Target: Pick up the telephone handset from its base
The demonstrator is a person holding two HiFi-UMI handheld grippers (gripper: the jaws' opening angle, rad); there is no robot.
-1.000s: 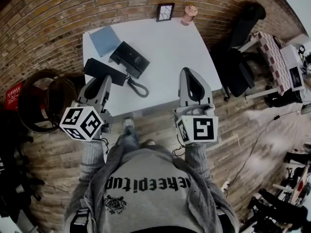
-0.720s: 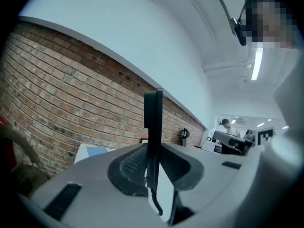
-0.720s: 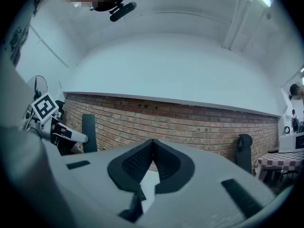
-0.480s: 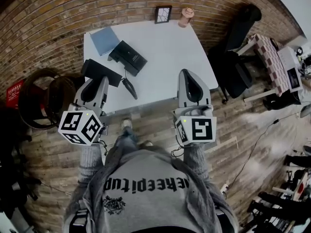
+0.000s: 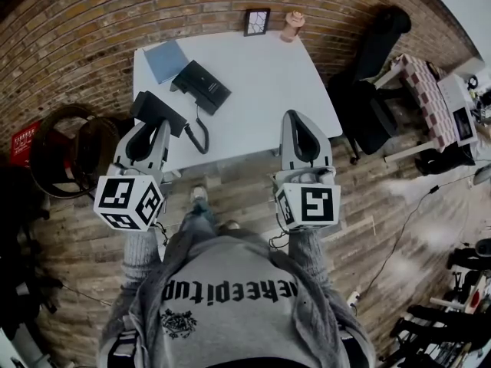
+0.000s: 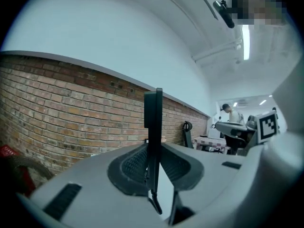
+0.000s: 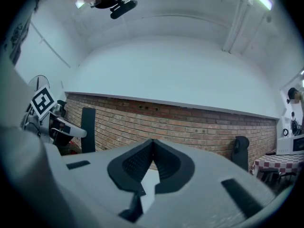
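Observation:
In the head view, the black telephone base (image 5: 201, 87) lies on the white table (image 5: 268, 90) at its far left. The black handset (image 5: 157, 111) is off the base, above the table's left edge, and my left gripper (image 5: 156, 126) is shut on it. A coiled cord (image 5: 201, 133) runs from the handset toward the base. In the left gripper view the handset (image 6: 153, 127) stands edge-on between the jaws of the left gripper (image 6: 153, 148). My right gripper (image 5: 296, 115) hovers at the table's front edge, shut and empty; the right gripper view shows the right gripper (image 7: 152, 144) with its tips meeting.
A blue notebook (image 5: 166, 60) lies beside the base. A small picture frame (image 5: 257, 20) and a pink figurine (image 5: 292, 25) stand at the table's far edge by the brick wall. A black office chair (image 5: 380, 90) is to the right, round stools (image 5: 65, 156) to the left.
My left gripper has drawn slightly up and back with the handset and rolled a little; the cord has swung and settled. The right gripper has shifted slightly.

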